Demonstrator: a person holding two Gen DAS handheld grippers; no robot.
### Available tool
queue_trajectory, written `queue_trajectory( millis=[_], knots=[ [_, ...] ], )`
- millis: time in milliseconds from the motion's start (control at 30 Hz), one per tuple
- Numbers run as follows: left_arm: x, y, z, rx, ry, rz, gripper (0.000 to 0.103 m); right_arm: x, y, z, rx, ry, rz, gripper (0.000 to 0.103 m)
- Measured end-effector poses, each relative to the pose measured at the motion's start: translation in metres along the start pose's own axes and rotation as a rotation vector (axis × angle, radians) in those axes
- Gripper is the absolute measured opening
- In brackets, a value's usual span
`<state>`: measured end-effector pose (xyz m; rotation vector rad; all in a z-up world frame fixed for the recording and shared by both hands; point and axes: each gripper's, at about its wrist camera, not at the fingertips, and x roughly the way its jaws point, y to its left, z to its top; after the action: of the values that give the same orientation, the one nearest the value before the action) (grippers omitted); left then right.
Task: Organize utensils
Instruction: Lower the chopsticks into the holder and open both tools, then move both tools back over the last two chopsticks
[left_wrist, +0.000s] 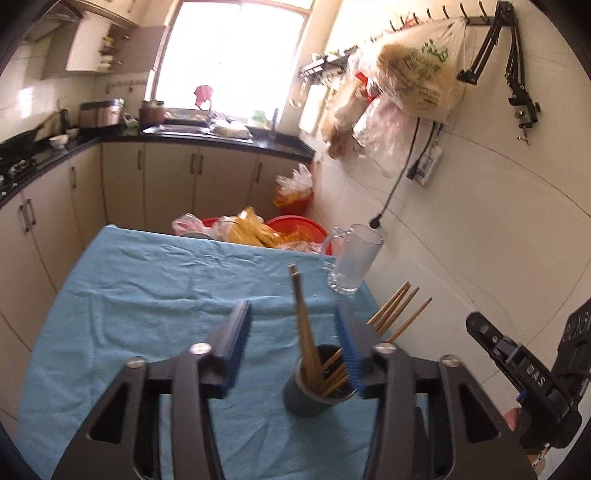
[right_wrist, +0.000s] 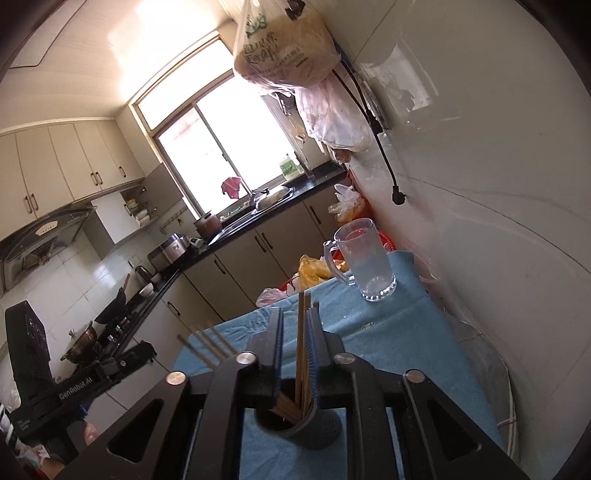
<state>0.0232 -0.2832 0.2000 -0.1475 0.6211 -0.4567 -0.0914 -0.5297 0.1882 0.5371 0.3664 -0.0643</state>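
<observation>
Several wooden chopsticks stood bundled in a dark grey holder cup on the blue-clothed surface, some upright, others leaning out toward the wall side. That lean probably explained the grip: the right claw had its jaws drawn close around a pair of upright sticks, apparently pinching them just above the cup's mouth, either seating them or straightening them. The left claw hung over the same cup with its blue pads wide apart, empty, the upright sticks rising between them without clear contact; it looked placed to steady or corral the bundle.

Beyond the cup, a glass mug stood near the surface's far corner by the tiled wall, well apart from the cup. Red basins and plastic bags sat past the far edge. With both claws crowded over one small cup, a nudge could tip it.
</observation>
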Motion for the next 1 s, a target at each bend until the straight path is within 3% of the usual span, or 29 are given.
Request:
queue_trajectory(
  millis=[67,233,600,767,1000],
  knots=[
    [-0.010,0.007,-0.012,-0.005,-0.009,0.028,0.052,-0.006,0.004,-0.016,-0.015,0.013,0.002,0.029],
    [-0.028,0.038,-0.057,-0.005,0.020,0.113,0.057,-0.004,0.019,-0.069,-0.052,0.095,-0.012,0.029],
    [-0.046,0.134,-0.155,-0.095,0.127,0.314,0.058,0.038,0.039,-0.182,-0.135,0.293,-0.073,0.029],
    [-0.050,0.166,-0.186,-0.125,0.157,0.383,0.058,0.048,0.039,-0.206,-0.157,0.317,-0.103,0.029],
    [-0.044,0.178,-0.198,-0.127,0.159,0.408,0.058,0.059,0.043,-0.217,-0.174,0.348,-0.121,0.029]
  ],
)
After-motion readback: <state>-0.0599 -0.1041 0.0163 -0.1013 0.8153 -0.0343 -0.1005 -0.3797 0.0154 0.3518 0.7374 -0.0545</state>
